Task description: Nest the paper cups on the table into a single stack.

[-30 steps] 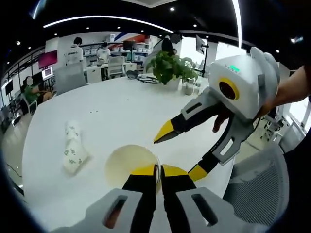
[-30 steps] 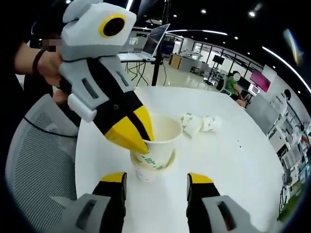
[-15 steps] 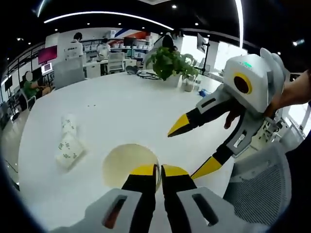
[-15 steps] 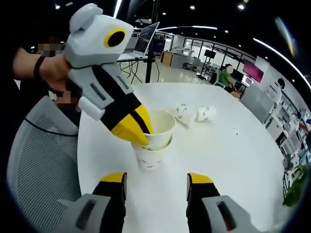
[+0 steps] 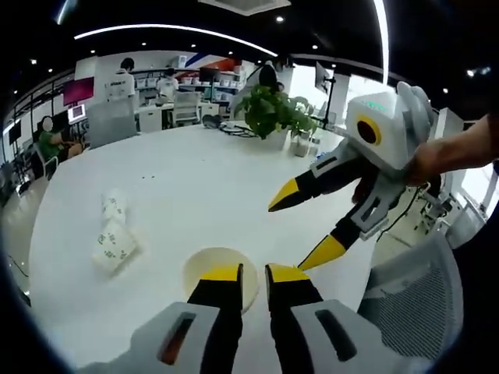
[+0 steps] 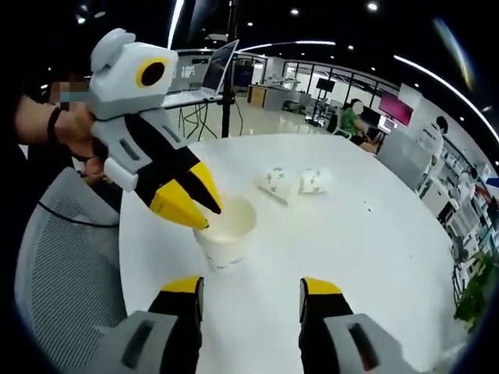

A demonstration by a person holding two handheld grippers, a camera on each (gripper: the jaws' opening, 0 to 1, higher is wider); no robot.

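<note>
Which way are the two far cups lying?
Tipped on their sides: both cups lie flat on the table, beyond the upright stack.

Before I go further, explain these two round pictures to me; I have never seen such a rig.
A person holds a two-jaw gripper in each hand, and each carries a fisheye camera looking along its jaws. In the left gripper view, the left gripper stands over the rim of an upright cup, jaws slightly apart; the right gripper hangs open beside it. The right gripper view shows the same cup from the other side, with the left gripper's tips at its rim. Two more cups lie on their sides on the white table.
</note>
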